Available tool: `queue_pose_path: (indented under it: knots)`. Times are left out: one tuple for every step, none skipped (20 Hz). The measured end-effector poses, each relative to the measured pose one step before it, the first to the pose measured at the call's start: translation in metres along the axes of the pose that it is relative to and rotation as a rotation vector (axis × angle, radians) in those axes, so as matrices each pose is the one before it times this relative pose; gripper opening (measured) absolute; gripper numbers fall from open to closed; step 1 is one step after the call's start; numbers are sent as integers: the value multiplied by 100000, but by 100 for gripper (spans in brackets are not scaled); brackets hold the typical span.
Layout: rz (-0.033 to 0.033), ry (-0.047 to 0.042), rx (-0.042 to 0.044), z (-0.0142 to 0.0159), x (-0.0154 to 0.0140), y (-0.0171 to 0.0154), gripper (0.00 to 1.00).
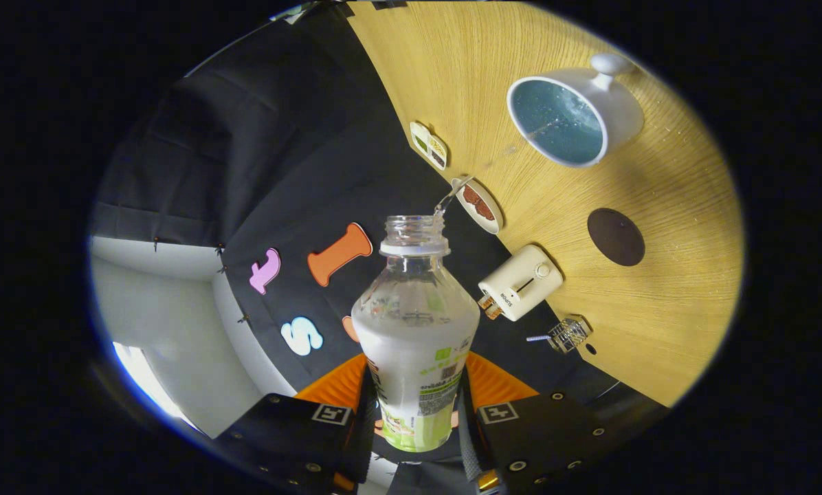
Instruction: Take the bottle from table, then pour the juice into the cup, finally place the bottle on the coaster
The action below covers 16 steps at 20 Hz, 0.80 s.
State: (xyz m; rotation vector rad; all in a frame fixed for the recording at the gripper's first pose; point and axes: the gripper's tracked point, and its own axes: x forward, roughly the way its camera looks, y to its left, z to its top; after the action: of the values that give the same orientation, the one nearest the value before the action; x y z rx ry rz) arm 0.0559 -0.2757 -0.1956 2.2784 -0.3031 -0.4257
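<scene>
- Beyond the bottle's open mouth, a light wooden table [658,185] is seen, rolled steeply in the view, backed by black cloth and a pale wall.
- Near the dark round coaster [615,236], a white cup [576,113] is shown, its inside blue-grey and wet.
- Beside the coaster, toward the table's edge, a cream appliance [521,282] and a small wire item [568,334] are laid.
- The bottle [416,330] is clamped between the fingers of the gripper [418,412], closed onto its labelled sides; a thin stream [445,201] is seen leaving its mouth.
</scene>
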Motion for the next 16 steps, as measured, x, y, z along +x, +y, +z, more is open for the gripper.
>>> queue_pose_path:
  knots:
    - [84, 58, 1440, 90, 107, 55, 53]
    - [678, 51, 2316, -220, -62, 333, 53]
    - [524, -724, 1397, 125, 58, 256, 53]
    - [-781, 132, -1202, -78, 97, -319, 53]
    - [145, 400, -298, -105, 97, -158, 53]
    - [497, 616, 753, -150, -82, 360, 53]
    - [-26, 127, 172, -32, 6, 99, 53]
    - [-515, -123, -482, -26, 211, -195, 53]
    - [122, 198, -199, -86, 212, -68, 53]
    - [-35, 110, 113, -52, -93, 144, 53]
    - [-713, -108, -564, -1, -60, -172, 53]
    - [-487, 268, -976, -233, -36, -170, 53]
    - [173, 230, -1064, -29, -27, -21, 53]
    - [-263, 20, -1056, -22, 112, 70, 53]
    - [-317, -329, -1335, 137, 120, -243, 53]
    - [-753, -97, -1343, 127, -234, -163, 53]
